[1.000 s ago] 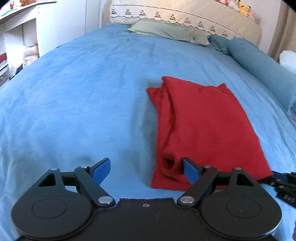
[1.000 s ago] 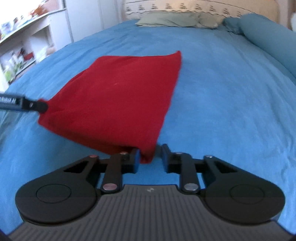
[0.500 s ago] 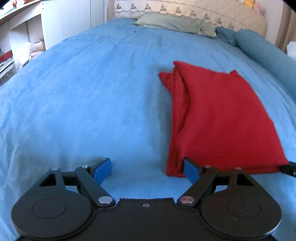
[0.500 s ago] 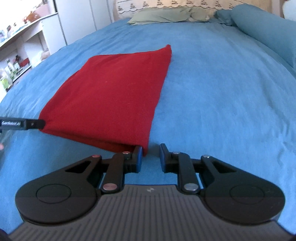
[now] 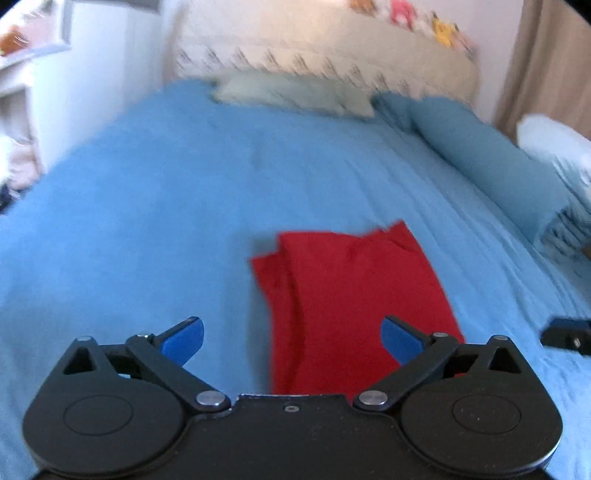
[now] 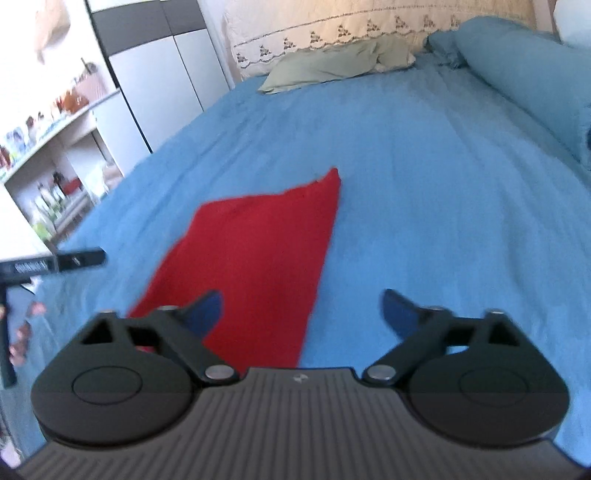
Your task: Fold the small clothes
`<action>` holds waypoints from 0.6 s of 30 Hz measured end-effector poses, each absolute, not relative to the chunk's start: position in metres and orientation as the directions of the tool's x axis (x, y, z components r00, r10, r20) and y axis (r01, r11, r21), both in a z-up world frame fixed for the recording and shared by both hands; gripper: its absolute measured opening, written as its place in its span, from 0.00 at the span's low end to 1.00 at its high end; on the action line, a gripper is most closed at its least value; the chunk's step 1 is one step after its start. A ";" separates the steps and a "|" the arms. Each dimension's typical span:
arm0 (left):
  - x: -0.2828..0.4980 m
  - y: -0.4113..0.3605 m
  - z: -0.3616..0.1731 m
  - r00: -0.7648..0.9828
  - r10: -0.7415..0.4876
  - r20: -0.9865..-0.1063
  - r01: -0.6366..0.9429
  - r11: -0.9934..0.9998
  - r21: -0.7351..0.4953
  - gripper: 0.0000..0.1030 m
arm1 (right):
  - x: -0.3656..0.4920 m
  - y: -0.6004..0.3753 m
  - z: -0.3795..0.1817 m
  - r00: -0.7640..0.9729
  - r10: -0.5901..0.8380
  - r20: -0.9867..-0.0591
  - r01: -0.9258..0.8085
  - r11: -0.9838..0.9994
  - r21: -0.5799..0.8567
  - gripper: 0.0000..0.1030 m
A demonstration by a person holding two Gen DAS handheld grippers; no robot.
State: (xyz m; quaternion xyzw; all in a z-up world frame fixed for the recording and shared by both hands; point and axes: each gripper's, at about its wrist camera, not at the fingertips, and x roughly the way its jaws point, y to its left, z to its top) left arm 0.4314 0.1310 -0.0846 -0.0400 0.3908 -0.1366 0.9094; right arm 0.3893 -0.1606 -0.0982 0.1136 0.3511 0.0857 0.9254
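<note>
Garment: a folded red cloth (image 5: 354, 295) lies flat on the blue bedspread (image 5: 147, 221), in the near middle of the bed.
Left tongs (image 5: 291, 334): jaws opening, spread wide above the cloth's near edge, gripping nothing.
Right tongs (image 6: 303, 308): jaws opening, wide apart, nothing between the pads; the cloth's near corner lies under them.
Around: a pale green pillow (image 6: 332, 64) and a blue bolster (image 6: 528, 81) by the embroidered headboard (image 6: 332, 26); shelves (image 6: 48, 147) to the left.
Obstacles: bedspread around the cloth is bare.

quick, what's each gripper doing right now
left gripper: jaws opening wide, holding nothing, above the folded red cloth.
right gripper: jaws opening wide, holding nothing.
</note>
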 end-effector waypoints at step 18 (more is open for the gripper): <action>0.526 0.124 -0.175 0.426 -0.439 -0.791 0.117 0.894 -0.433 0.52 | 0.510 -0.145 -0.181 0.595 0.314 -0.740 -0.011 0.924 0.383 0.90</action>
